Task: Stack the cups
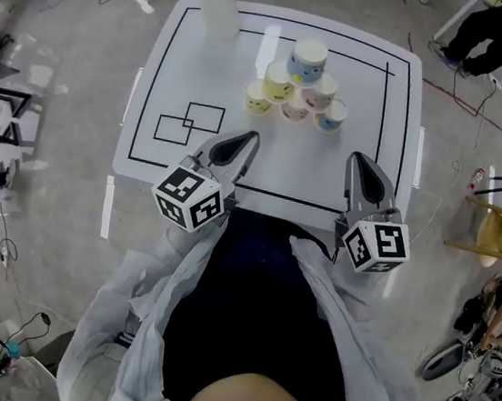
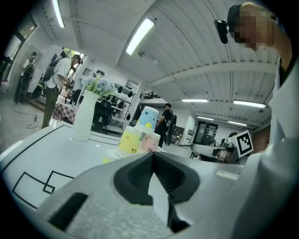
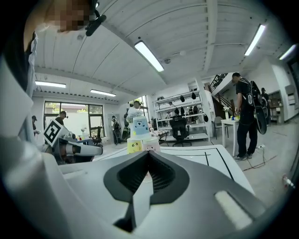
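Pastel cups (image 1: 298,87), black-lined white table (image 1: 346,175)

Nothing legible is made out, no word, number or brand; only square code patterns are carried on the left cube (image 1: 190,200) and right cube (image 1: 375,245).

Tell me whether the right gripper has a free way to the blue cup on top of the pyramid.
Probably yes. Only bare table lies between the right gripper and the cup pyramid, and the top blue cup is uncovered. The gripper is shut, so it must open first.
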{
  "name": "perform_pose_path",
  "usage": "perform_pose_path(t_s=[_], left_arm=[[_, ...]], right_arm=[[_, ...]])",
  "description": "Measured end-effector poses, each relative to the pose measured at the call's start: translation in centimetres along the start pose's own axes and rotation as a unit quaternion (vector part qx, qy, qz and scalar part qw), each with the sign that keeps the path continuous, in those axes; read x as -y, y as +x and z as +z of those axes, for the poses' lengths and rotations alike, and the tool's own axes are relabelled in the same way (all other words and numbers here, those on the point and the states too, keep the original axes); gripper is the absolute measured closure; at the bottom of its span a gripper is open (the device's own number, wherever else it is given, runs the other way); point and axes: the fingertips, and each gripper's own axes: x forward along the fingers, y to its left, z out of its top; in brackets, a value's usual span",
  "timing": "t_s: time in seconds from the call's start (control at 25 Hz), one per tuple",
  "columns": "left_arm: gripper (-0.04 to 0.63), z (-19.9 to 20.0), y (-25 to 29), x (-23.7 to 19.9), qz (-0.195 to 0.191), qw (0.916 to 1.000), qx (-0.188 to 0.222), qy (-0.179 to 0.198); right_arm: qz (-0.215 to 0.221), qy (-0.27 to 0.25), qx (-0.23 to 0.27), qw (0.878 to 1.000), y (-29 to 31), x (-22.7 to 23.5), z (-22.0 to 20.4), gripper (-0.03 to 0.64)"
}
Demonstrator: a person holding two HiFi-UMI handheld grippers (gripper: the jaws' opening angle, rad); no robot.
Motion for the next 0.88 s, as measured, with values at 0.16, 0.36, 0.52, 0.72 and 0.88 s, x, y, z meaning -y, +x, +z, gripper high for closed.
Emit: perform_pose_path(t_s=[0.16, 0.36, 0.52, 0.72, 0.88], left_arm=[[0.595, -0.2, 0.0, 0.5, -0.007, 0.9997, -0.008, 0.02], [0.595, -0.5, 0.2, 1.0, -0.01, 0.9993, -0.014, 0.032], [0.595, -0.6, 0.1, 1.0, -0.009, 0.9994, -0.015, 0.03], [0.595, -0.6, 0.2, 1.2, -0.011, 0.9993, -0.016, 0.031], [0.595, -0.6, 0.3, 1.0, -0.01, 0.9993, -0.016, 0.032]], right_arm=[[0.003, 0.0, -0.013, 1.0, 0.4, -0.8, 0.0, 0.604], [0.009, -0.001, -0.025, 1.0, 0.5, -1.1, -0.5, 0.604], [0.01, -0.003, -0.027, 1.0, 0.3, -1.1, -0.6, 0.604], [0.007, -0.006, -0.028, 1.0, 0.3, -1.1, -0.6, 0.604], [0.005, -0.005, -0.026, 1.0, 0.3, -1.1, -0.6, 0.604]])
